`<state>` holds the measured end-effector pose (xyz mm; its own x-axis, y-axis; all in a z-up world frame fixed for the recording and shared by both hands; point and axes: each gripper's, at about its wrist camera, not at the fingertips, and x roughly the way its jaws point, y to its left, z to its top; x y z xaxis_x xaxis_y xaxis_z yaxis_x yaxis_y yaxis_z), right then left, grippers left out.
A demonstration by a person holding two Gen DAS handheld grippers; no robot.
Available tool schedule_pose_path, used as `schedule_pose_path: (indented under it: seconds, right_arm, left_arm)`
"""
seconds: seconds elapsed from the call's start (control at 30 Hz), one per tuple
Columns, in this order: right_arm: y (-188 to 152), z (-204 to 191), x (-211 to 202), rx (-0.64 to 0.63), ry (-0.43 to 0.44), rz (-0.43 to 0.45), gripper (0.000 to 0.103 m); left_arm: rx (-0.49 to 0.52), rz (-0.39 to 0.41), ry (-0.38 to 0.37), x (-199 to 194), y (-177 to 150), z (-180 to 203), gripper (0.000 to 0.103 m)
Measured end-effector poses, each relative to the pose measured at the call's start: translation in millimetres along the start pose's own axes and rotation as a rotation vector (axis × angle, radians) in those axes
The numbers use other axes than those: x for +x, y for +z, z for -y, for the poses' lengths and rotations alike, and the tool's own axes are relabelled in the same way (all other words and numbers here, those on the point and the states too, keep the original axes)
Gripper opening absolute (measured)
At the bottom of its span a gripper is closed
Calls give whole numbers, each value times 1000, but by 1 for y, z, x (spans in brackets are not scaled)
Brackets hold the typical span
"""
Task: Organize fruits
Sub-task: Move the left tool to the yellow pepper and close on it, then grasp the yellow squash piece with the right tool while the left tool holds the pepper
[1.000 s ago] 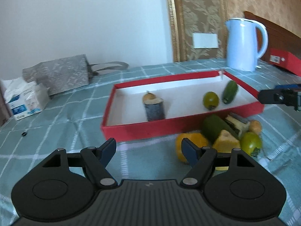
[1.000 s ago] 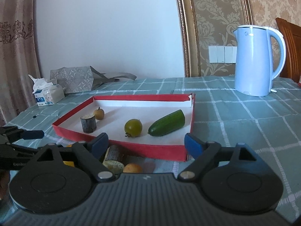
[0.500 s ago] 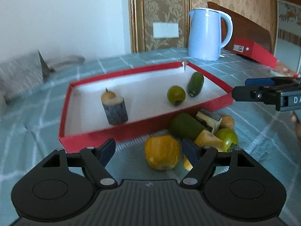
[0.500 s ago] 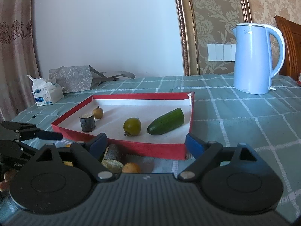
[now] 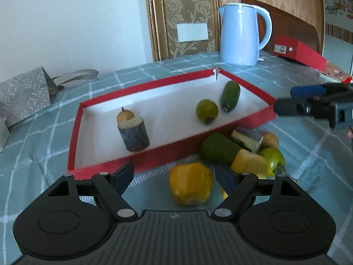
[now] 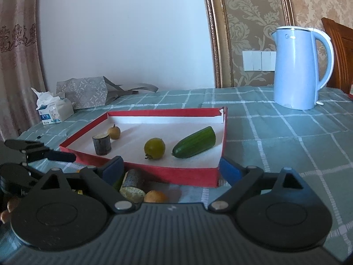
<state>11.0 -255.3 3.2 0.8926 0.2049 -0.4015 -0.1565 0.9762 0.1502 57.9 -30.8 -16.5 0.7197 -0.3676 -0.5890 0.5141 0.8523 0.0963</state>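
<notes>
Red cardboard walls frame the tray (image 5: 103, 165) we see on the checked tabletop (image 5: 33, 137). On its white floor we count four things: a grey stump (image 5: 133, 135) standing upright, a small brown fruit (image 5: 125, 115) just behind it, a round green fruit (image 5: 207, 111) and a cucumber (image 5: 230, 96) lying near the far right corner.

Outside the tray, against its near wall, lies a small heap. A yellow pepper (image 5: 190, 183) sits nearest to us. Beside it we see a dark green piece (image 5: 218, 149), a yellow wedge (image 5: 250, 162), a green fruit (image 5: 272, 160), a grey-rinded slice (image 5: 247, 139) and a small tan fruit (image 5: 271, 140); from the right wrist view only part of this heap shows.

Our left tool (image 5: 174, 174) hangs over the tabletop with its jaws opening. The pepper lies ahead between the two fingers, and the pads seem clear of it, though the angle makes that hard to judge. Our right tool (image 6: 171, 169) faces the tray's near wall, its jaws opening too, with nothing gripped between them.

Farther back stand a blue kettle (image 6: 297, 68), a tissue pack (image 6: 54, 112) and a grey bag (image 6: 86, 91).
</notes>
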Motion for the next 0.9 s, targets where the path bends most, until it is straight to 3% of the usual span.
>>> schedule_pose_path:
  seconds: [0.2,0.3,0.37,0.53,0.67,0.9]
  right_arm:
    - [2,7,1,45,-16,0,98]
    - [2,8,1,51,-17,0,98]
    - [1,6,1,42,-23,1,98]
    - [0,6,1,36,-27,1,98]
    - [1,7,-2,37,-40,23,98]
    - [2,5,-3,17,-41,25,97]
  left_arm:
    - [-26,-24,17,0,-11,1,75]
    - [-58,-12,2,0,-5,2,51]
    - [-45,-11,25,2,-5,6,42]
    - [-52,15,71,-3,-11,12,42]
    - [-27,57,191,-12,-16,20,42]
    - [-142,70,247,-23,-20,-3,42]
